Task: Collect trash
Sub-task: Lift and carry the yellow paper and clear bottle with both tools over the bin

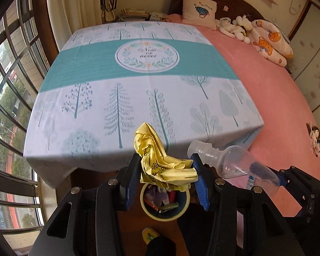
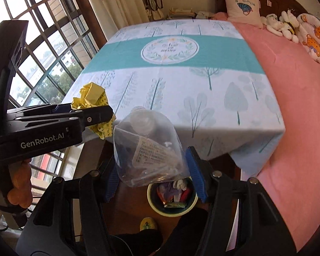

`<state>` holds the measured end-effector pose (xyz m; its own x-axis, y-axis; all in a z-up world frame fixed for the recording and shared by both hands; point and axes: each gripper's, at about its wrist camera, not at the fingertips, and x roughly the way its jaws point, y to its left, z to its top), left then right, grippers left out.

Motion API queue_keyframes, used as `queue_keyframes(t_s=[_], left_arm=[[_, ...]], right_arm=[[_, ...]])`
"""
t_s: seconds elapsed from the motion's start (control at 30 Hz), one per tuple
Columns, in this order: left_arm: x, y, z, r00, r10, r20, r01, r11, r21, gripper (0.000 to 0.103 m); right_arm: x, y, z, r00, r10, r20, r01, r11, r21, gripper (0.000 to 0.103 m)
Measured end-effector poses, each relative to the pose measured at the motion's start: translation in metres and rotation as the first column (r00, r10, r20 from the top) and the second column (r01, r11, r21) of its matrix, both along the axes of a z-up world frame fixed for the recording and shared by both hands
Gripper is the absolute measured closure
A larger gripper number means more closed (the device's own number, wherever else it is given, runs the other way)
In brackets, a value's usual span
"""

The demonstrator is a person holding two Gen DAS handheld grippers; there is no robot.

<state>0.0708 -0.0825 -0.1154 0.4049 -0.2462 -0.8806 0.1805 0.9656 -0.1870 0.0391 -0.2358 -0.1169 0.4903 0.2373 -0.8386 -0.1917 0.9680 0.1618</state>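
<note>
Bin [image 1: 186, 200] rim partly hidden behind yellow wrapper [image 1: 160, 160]; bottle label [image 2: 153, 149] unreadable.

Crumpled yellow wrapper [image 1: 160, 160] with dark print; clear plastic bottle [image 2: 148, 147] with a white label; tablecloth [image 1: 138, 89] white with pale teal trees and a solid teal band; pink bedsheet [image 1: 277, 106]; dark-blue bin [image 1: 165, 202] with a cream rim; blue gripper pads [image 1: 201, 183]

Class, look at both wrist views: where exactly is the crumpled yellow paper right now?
The crumpled yellow paper is clamped in the left gripper, held above the trash bin on the floor, left of the clear plastic bottle.
</note>
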Motion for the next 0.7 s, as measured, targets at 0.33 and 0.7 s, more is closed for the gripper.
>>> queue_keyframes(t_s=[0.33,0.7], left_arm=[[-0.016,-0.031,-0.106,0.988,-0.035,-0.147,0.04,0.999,0.034,0.056],[-0.01,-0.056,-0.272,0.968,-0.037,-0.248,0.048,0.998,0.039,0.053]], right_arm=[[-0.011,-0.02,-0.118,0.98,-0.032,-0.197,0.029,0.999,-0.019,0.048],[0.01,-0.057,-0.3,0.922,-0.117,-0.368,0.12,0.993,-0.013,0.048]])
